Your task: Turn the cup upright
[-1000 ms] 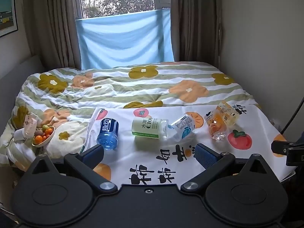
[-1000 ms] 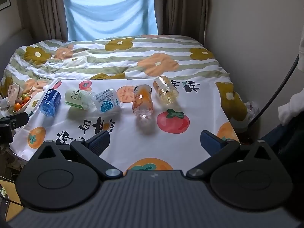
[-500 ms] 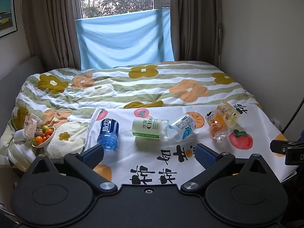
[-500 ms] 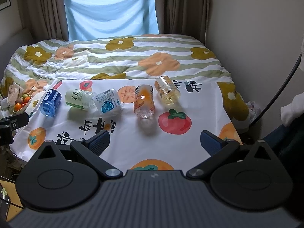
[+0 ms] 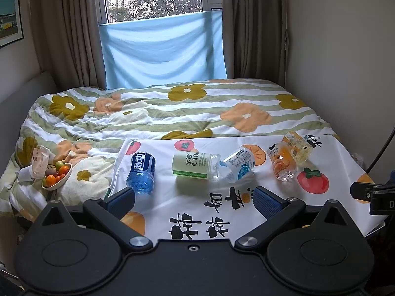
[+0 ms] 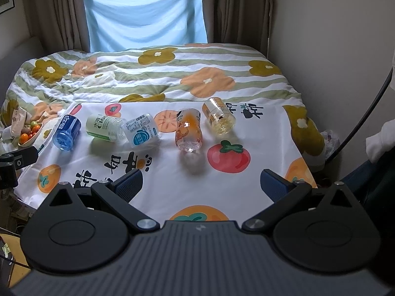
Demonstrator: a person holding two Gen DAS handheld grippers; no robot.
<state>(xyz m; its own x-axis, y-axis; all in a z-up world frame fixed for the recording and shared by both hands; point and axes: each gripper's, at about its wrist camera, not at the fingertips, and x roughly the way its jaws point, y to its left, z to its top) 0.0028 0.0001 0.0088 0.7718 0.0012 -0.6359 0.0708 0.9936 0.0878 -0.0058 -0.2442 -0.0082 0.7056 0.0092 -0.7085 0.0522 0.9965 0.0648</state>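
Several bottle-like cups lie on their sides on a white fruit-print cloth [image 5: 246,212] [image 6: 172,187] over the bed. From left to right: a blue one [image 5: 141,170] [image 6: 67,132], a pale green one [image 5: 192,165] [image 6: 102,126], a white one with a blue label [image 5: 238,164] [image 6: 142,130], an orange one [image 5: 281,160] [image 6: 188,130], a clear yellow one [image 5: 297,147] [image 6: 218,115]. My left gripper [image 5: 193,201] is open, near the cloth's front edge, with nothing between its fingers. My right gripper [image 6: 201,185] is open too, in front of the orange cup.
A small bowl of fruit [image 5: 56,175] [image 6: 29,133] and a wrapped packet [image 5: 39,160] sit on the flowered quilt [image 5: 172,113] at the left. A wall [image 5: 340,74] runs along the bed's right side. A black cable [image 6: 365,113] hangs at the right.
Both grippers have drifted slightly, so the cups sit a little lower in the views. Nothing was touched and both grippers stay open.
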